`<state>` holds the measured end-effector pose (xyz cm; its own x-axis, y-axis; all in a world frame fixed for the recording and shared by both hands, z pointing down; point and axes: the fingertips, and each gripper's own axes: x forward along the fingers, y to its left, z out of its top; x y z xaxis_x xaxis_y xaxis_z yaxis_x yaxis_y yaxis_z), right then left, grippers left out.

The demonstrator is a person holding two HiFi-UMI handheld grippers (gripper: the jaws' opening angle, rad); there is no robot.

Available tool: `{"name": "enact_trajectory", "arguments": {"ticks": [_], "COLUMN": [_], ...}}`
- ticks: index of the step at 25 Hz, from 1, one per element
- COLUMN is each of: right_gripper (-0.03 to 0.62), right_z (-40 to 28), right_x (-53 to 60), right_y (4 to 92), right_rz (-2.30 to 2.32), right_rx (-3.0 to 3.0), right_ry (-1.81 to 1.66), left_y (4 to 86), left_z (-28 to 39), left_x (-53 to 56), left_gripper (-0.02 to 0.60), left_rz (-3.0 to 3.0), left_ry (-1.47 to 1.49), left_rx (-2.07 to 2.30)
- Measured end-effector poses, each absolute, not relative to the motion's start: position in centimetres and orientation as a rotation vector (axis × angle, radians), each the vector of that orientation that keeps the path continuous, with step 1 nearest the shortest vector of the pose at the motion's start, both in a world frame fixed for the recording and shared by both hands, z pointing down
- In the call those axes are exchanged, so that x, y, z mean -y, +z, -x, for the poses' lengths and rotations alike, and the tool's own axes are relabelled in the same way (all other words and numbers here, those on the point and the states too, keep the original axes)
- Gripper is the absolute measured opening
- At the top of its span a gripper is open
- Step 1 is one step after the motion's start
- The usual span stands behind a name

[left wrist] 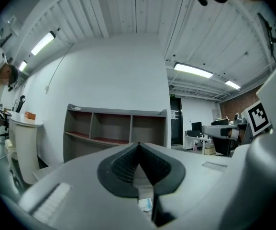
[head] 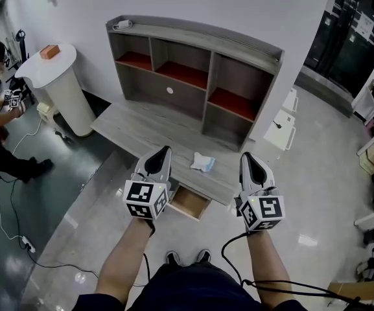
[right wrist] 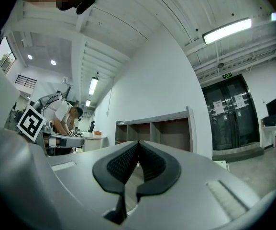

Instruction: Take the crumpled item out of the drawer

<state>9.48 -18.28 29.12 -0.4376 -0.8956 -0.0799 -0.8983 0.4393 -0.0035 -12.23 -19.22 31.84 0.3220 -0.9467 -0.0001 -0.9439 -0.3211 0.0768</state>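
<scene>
Left gripper [head: 164, 151]: tips together, empty.
Right gripper [head: 246, 156]: tips together, empty.
Crumpled item [head: 203, 162]: cloth perhaps, on desk [head: 141, 131].
Drawer [head: 190, 203]: open.

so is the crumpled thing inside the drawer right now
No, the crumpled item lies on the desk top, behind the open drawer.

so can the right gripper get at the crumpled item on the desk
Probably yes: the item lies bare on the desk, nothing between it and the right gripper; its jaws are shut.
</scene>
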Motion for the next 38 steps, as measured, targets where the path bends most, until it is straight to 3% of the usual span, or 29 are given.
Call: {"name": "enact_trajectory", "arguments": {"ticks": [38], "right_gripper": [0.005], "right_z": [-11.1], "right_x": [19.3], "right_y": [30.4], "right_rz": [1.606], "right_rx": [-2.623], "right_ry": [0.025], "left_y": [32.6], "left_z": [10.4], "left_x": [19.9], "left_gripper": [0.005], "left_rz": [-2.473], "left_ry": [-0.061], "left_rx": [1.805]}}
